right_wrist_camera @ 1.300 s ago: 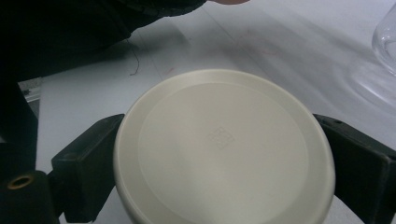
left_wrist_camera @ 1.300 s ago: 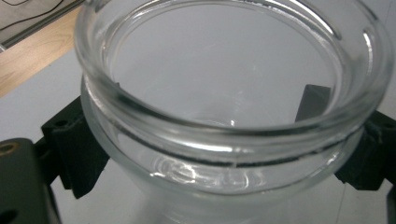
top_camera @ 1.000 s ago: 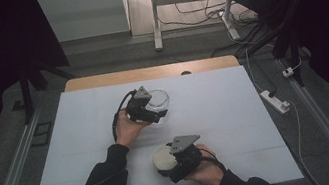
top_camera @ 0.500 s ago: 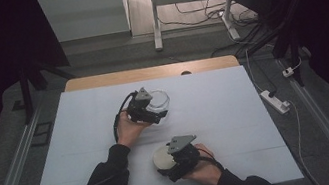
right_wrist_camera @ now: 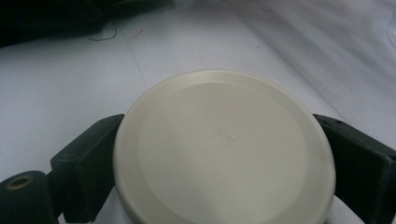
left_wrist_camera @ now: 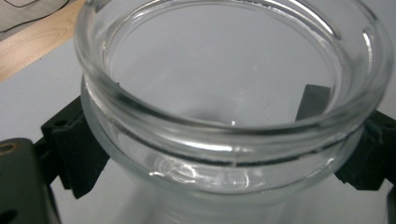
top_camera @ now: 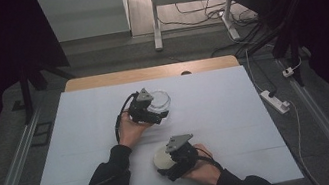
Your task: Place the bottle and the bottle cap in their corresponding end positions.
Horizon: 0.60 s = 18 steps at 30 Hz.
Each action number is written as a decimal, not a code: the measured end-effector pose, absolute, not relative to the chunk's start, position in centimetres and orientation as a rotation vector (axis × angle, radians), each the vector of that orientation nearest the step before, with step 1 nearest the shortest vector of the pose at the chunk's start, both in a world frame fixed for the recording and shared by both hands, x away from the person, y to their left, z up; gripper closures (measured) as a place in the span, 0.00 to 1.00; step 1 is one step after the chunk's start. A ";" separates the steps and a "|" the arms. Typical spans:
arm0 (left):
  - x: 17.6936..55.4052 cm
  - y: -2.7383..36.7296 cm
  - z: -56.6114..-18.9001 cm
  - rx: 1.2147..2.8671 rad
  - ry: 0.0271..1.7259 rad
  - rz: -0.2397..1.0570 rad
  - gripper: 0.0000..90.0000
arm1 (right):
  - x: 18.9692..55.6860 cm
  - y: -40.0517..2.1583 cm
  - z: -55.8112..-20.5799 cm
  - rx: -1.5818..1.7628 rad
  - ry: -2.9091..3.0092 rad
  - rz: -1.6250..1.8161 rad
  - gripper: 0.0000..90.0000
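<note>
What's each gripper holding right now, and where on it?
Left gripper clamps the glass jar just below its rim. Right gripper clamps the cream round lid by opposite edges.

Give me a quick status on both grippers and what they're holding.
Left gripper shut on glass jar, jar open, no lid. Right gripper shut on cream lid, nearer the person. Bare white table between them, nothing in the way.

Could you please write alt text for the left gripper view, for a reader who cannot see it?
A clear glass jar, open-mouthed and empty, sits close to the camera between the left gripper's two black jaws, which press against its sides just below the thick rim. Behind it lie the white table cover and a strip of wooden table edge.
</note>
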<state>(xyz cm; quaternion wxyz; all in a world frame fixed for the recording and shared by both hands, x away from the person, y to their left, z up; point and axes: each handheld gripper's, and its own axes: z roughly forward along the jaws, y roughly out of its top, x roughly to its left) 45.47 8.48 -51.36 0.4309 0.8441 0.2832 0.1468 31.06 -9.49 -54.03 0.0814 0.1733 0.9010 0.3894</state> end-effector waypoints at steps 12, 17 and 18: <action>45.8 8.5 -51.2 2.109 0.750 0.328 0.07 | 31.3 -9.5 -54.1 0.544 2.704 1.151 0.07; 45.9 8.5 -51.1 2.124 0.758 0.302 0.05 | 31.3 -9.5 -54.0 0.530 2.703 1.161 0.06; 45.9 8.5 -51.1 2.124 0.759 0.291 0.04 | 31.3 -9.5 -54.0 0.537 2.701 1.167 0.06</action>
